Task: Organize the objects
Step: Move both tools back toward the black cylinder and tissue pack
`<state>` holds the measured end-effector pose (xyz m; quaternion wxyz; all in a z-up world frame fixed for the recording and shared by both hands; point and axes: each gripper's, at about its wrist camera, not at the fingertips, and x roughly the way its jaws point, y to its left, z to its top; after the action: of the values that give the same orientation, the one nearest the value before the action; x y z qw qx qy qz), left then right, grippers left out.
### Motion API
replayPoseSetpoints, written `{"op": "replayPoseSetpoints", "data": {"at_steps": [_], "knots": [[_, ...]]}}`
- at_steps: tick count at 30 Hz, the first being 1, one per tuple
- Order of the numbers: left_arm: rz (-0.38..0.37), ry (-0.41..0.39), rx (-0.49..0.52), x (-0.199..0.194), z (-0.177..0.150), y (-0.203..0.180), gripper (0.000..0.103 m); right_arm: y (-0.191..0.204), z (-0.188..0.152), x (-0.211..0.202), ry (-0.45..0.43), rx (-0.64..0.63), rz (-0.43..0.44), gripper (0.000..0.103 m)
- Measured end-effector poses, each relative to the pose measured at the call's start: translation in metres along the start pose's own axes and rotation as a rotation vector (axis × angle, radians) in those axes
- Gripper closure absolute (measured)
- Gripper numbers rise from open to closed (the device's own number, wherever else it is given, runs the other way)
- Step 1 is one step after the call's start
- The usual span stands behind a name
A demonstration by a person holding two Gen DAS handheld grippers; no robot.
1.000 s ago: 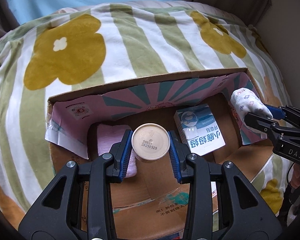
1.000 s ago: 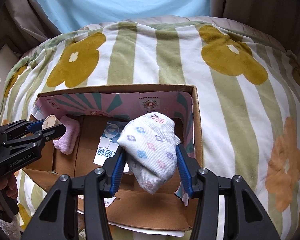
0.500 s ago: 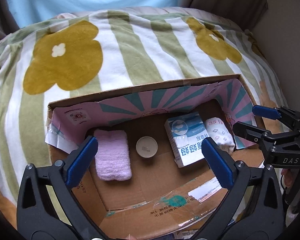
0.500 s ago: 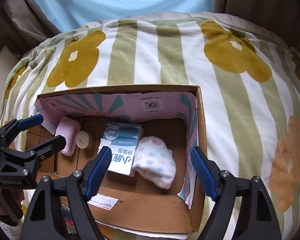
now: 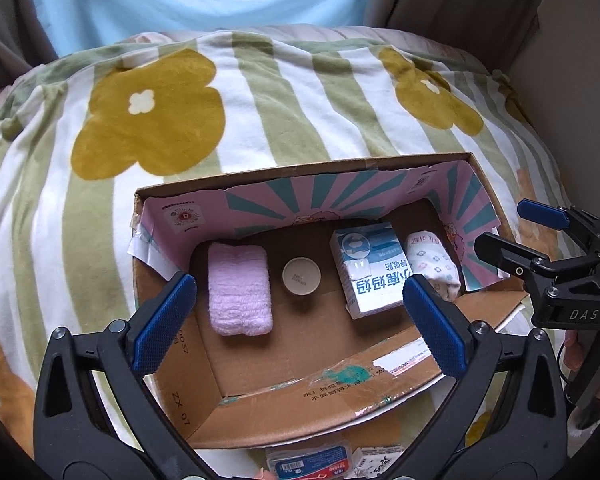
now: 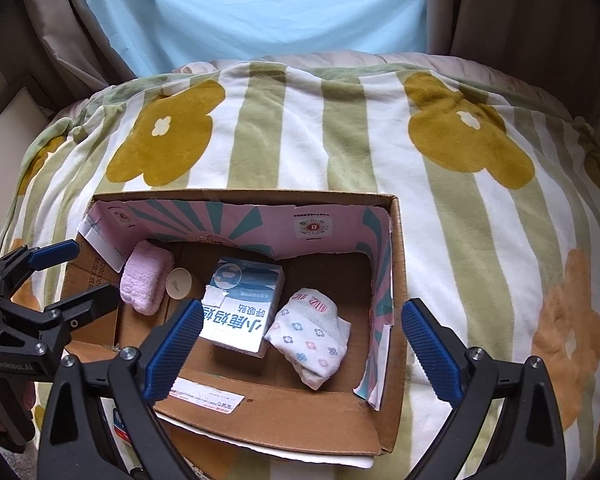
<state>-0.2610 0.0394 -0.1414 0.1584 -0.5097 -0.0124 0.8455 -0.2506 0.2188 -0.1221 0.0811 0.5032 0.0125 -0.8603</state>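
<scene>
Right wrist: cardboard box (image 6: 396,320) with towel (image 6: 146,282), possibly cup (image 6: 179,283), carton (image 6: 242,306), sock (image 6: 312,332); both tongs wide, empty.

"DAS" on right gripper (image 5: 540,240); "ZX 07" on cardboard box (image 5: 180,408); "GenRobot.AI" on left gripper (image 6: 76,276).

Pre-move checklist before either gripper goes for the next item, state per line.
1. Left gripper open, nothing between pads after just opening: ok.
2. Right gripper open, jaws just widened, sock released: ok.
3. Small round container upright on box floor: ok.
4. Blue-and-white carton and pink towel lying inside cardboard box: ok.
5. Sock touching carton or only beside it: cannot tell.
6. More items to pack: flat packet outside the box near edge: not ok.
</scene>
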Motion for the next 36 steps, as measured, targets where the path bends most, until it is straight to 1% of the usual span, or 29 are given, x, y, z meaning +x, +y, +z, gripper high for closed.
{"op": "replayPoseSetpoints", "data": {"at_steps": [4, 5, 7, 8, 12, 14, 20, 24, 28, 32, 36], "knots": [[-0.003, -0.007, -0.014, -0.012, -0.003, 0.0, 0.0, 0.005, -0.001, -0.013, -0.034, -0.009, 0.018, 0.004], [-0.001, -0.01, -0.018, -0.015, -0.004, 0.001, 0.0, 0.005, -0.002, -0.016, -0.04, -0.004, 0.01, 0.004], [0.0, -0.017, -0.027, -0.022, -0.006, 0.002, 0.0, 0.005, -0.003, -0.024, -0.058, 0.008, -0.041, 0.004], [0.002, -0.023, -0.033, -0.026, -0.008, 0.002, 0.0, 0.005, -0.004, -0.028, -0.068, 0.008, -0.052, 0.004], [0.034, -0.044, -0.069, -0.041, -0.014, 0.007, 0.0, 0.005, -0.007, -0.043, -0.094, 0.013, -0.03, 0.004], [0.041, -0.056, -0.088, -0.05, -0.018, 0.01, 0.0, 0.007, -0.009, -0.05, -0.105, 0.0, -0.038, 0.004], [0.081, -0.099, -0.138, -0.083, -0.038, 0.014, 0.0, 0.012, -0.022, -0.072, -0.133, -0.031, -0.02, 0.004], [0.078, -0.099, -0.194, -0.102, -0.061, 0.021, 0.0, 0.02, -0.035, -0.086, -0.157, -0.071, -0.006, 0.004], [0.107, -0.093, -0.226, -0.12, -0.091, 0.025, 0.0, 0.026, -0.049, -0.099, -0.166, -0.098, 0.028, 0.004], [0.121, -0.087, -0.263, -0.136, -0.133, 0.022, 0.0, 0.03, -0.067, -0.104, -0.151, -0.107, 0.063, 0.004], [0.117, -0.061, -0.304, -0.14, -0.175, 0.016, 0.0, 0.039, -0.09, -0.104, -0.125, -0.146, 0.096, 0.004]]}}
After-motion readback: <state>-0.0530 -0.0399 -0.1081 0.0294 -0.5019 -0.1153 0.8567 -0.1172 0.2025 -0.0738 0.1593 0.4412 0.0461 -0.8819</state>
